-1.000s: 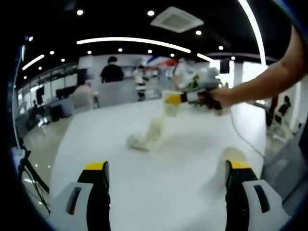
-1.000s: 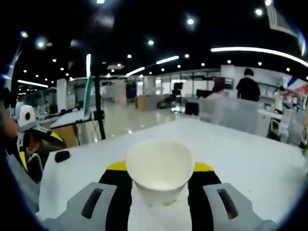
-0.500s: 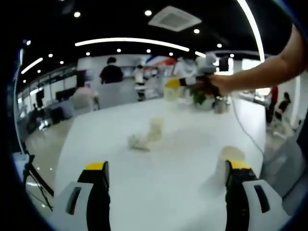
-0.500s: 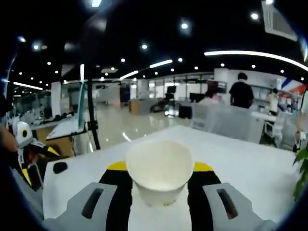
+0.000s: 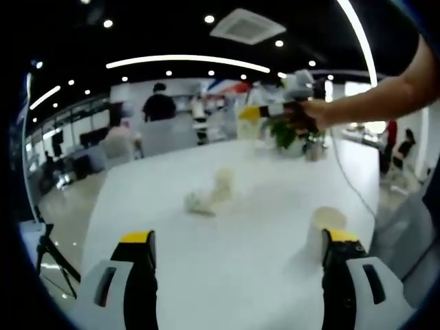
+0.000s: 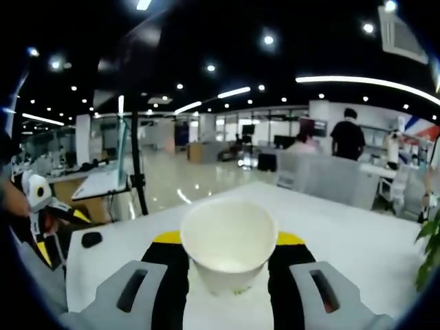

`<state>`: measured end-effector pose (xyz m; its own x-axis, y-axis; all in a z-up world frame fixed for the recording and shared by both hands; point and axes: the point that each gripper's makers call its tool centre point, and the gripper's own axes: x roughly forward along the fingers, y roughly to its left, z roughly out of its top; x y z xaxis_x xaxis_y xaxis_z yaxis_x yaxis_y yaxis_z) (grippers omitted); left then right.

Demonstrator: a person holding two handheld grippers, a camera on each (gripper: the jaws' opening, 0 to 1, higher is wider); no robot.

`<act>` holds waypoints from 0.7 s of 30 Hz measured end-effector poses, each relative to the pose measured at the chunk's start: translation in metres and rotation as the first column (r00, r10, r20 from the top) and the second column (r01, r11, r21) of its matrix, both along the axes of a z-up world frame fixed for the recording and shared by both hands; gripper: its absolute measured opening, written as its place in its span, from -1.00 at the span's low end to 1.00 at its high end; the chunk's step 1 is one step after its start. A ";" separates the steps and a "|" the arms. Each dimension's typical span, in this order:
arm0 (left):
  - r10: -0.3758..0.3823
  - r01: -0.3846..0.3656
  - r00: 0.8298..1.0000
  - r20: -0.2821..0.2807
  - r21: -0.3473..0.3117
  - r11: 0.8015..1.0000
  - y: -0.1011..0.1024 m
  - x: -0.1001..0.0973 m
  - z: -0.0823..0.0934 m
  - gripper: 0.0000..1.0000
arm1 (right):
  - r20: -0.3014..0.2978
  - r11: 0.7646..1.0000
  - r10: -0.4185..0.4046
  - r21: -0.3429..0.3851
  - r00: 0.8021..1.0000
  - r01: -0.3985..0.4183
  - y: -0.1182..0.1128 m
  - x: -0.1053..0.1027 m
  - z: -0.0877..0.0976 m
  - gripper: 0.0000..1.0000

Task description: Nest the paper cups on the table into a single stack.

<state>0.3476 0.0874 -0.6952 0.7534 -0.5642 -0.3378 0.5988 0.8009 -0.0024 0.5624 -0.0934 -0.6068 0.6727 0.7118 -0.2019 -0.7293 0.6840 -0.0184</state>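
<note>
right tool [image 6: 228,247] clamps paper cup [image 6: 228,240] | left tool [image 5: 237,275] agape | far cups [image 5: 210,194] blurred, perhaps toppled

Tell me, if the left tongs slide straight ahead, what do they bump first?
Probably the toppled paper cup lying mid-table, with an upright paper cup just behind it. The open left tongs point about that way over bare white table. Depth is unclear, so they might pass beside it.
</note>
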 end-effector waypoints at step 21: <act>-0.041 0.040 0.999 -0.032 -0.014 0.999 -0.015 -0.019 0.001 0.96 | -0.040 0.999 0.024 0.024 0.999 -0.023 0.000 -0.045 0.011 -0.17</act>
<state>0.3284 0.0725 -0.6943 0.7186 -0.5985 -0.3541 0.6301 0.7759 -0.0326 0.5176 -0.0937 -0.5960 0.6473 0.7323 -0.2114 -0.7451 0.6665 0.0271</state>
